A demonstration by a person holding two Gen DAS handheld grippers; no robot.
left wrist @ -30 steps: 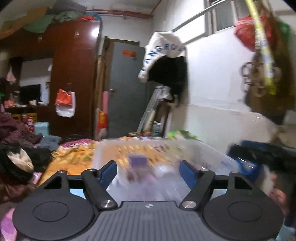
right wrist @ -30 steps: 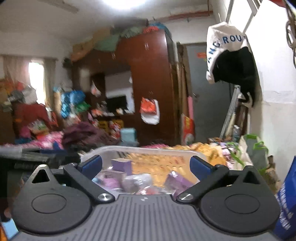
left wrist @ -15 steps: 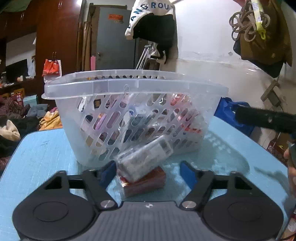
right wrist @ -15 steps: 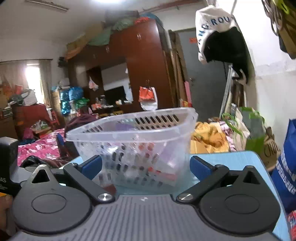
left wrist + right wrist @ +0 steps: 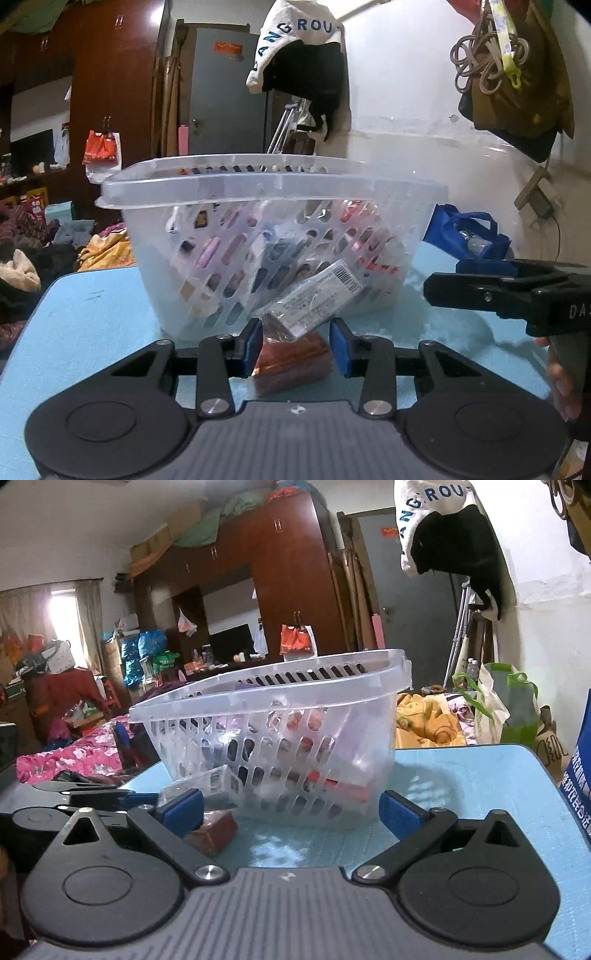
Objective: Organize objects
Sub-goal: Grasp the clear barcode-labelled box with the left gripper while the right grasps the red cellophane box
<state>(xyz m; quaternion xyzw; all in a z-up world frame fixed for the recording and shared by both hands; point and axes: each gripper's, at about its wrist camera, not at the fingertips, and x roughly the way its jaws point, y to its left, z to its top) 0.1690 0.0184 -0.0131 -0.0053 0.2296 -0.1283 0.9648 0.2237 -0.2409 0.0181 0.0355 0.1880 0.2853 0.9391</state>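
A clear slotted basket [image 5: 273, 184] [image 5: 277, 698] holding several small packets stands on the light blue table [image 5: 92, 314] [image 5: 461, 775]. In front of it lies a red-brown packet [image 5: 291, 362] [image 5: 214, 830]. A clear-wrapped packet with a barcode [image 5: 314, 299] [image 5: 212, 781] leans on that packet and against the basket wall. My left gripper [image 5: 295, 347] [image 5: 147, 799] is low over the table, shut on the red-brown packet. My right gripper [image 5: 291, 812] [image 5: 443, 284] is to the right of it, open wide, with only bare table between its pads.
A blue bag [image 5: 465, 229] sits behind the basket's right side and another blue bag [image 5: 580, 768] at the table's right edge. A hand [image 5: 557, 376] holds the right gripper. A cluttered bed and a wardrobe stand beyond the table. The white wall is on the right.
Both grippers dropped from above the basket to table level in front of it. The left jaws closed from wide onto the red-brown packet. The right jaws stayed wide.
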